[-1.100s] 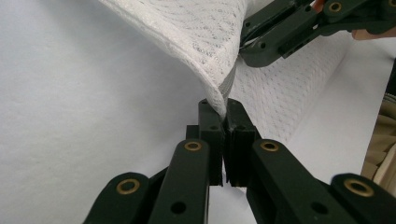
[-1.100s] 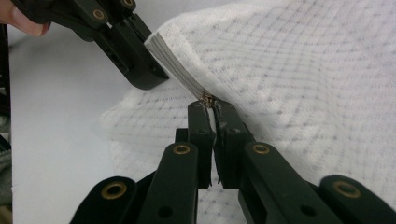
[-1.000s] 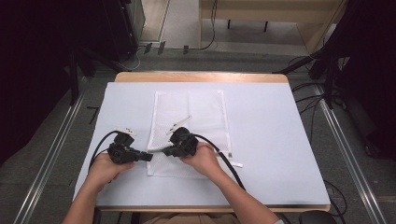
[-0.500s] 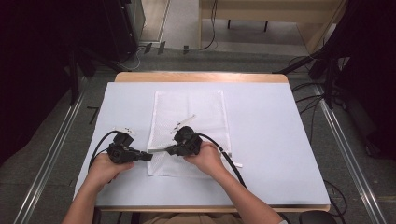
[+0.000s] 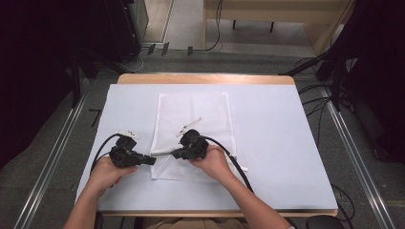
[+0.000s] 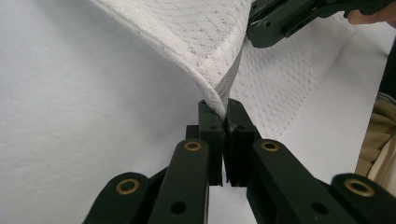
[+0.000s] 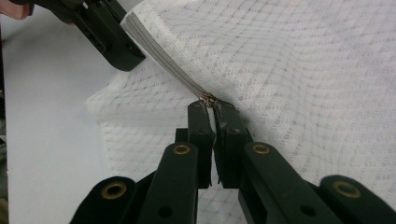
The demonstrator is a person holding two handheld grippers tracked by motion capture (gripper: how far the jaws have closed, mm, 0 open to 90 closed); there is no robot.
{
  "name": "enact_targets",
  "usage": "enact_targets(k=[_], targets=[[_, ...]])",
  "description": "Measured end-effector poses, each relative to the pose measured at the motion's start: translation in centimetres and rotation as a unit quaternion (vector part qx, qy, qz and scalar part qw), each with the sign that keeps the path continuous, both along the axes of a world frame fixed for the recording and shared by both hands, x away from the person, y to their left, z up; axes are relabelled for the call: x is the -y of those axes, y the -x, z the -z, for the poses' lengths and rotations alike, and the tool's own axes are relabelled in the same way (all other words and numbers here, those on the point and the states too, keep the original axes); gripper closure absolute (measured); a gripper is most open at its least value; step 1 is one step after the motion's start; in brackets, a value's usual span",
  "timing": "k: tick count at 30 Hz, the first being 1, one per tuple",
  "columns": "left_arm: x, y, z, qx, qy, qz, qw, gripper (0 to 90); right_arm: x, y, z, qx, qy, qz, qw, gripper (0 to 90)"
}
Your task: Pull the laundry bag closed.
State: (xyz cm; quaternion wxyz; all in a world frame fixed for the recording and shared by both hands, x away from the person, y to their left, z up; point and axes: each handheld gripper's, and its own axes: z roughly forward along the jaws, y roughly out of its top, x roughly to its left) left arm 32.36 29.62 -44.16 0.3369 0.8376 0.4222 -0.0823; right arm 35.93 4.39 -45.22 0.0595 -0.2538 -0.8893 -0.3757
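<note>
**A:** What do I have nearest me?

**B:** My two hands at the near edge of the table, which is covered in white. My left gripper sits at the near left, pointing right; my right gripper is just right of it, pointing left. The two tips are close together but apart.

**A:** And the claws themselves?

**B:** Both are clamped. In the left gripper view, the left gripper has its jaws pressed tight on the edge of the white mesh bag, right where a grey zipper band folds over. The cloth rises from the tips and runs away up and to the left. In the right gripper view, the right gripper pinches the same zipper edge; I see a small brass-coloured bit at the tips, too small to name for sure.

**A:** Where does the bag lie relative to them?

**B:** The mesh bag lies flat in the middle of the table, its long side running from near to far. Both claws hold its near left edge, lifted a little off the cover. The rest of it stretches away beyond the grippers toward the far edge, where a strip of bare wood shows.
</note>
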Motion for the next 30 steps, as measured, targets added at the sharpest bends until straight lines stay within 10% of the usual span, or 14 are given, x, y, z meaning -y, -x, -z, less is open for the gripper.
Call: enact_targets(k=[30], targets=[[-0.2,0.1,0.1,0.0,0.001,-0.003,1.0,88.1,1.9,0.0,-0.2,0.005,0.001,0.006,1.0,87.7]])
